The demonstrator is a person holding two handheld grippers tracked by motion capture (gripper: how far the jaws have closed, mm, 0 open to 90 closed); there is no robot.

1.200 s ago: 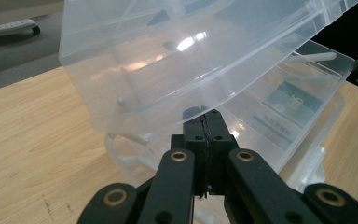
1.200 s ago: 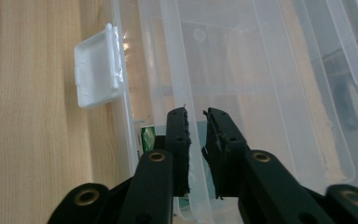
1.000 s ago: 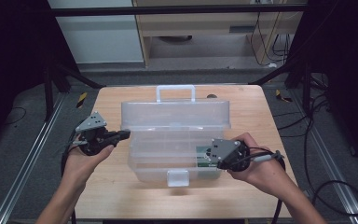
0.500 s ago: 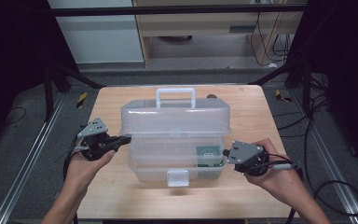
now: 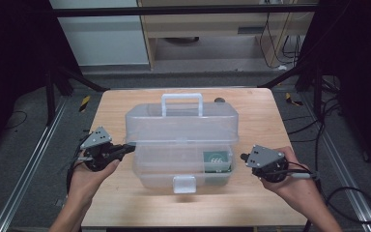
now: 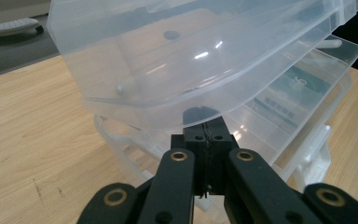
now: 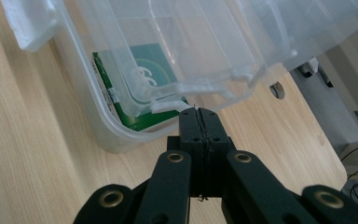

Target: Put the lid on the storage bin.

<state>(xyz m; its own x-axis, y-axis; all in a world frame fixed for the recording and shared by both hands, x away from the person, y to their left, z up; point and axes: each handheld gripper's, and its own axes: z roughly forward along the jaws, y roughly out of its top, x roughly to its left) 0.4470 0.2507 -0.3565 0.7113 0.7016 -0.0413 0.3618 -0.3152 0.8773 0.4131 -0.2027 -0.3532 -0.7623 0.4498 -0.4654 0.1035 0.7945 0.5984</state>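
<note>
1. The left gripper (image 5: pixel 125 148) is fully closed: in the left gripper view its two black jaws (image 6: pixel 207 140) are pressed together with nothing between them.
2. Its tip lies against the underside of the lifted lid (image 6: pixel 177 60) of the clear plastic storage box (image 5: pixel 183 145), at the box's left end; the lid stands slightly raised above the lower part.
3. The right gripper (image 5: pixel 244 157) is also fully closed, the jaws meeting flat with nothing held.
4. In the right gripper view its tip (image 7: pixel 198 117) is just beside the box's right end, close under the rim of the inner tray (image 7: pixel 200 86); whether it touches cannot be told.
5. The box stands in the middle of the wooden table (image 5: pixel 251 111), with its white handle (image 5: pixel 182 99) on top and its latch (image 5: pixel 184 183) towards the person.
6. A green packet (image 5: pixel 217 161) lies inside the box, at its right end.
</note>
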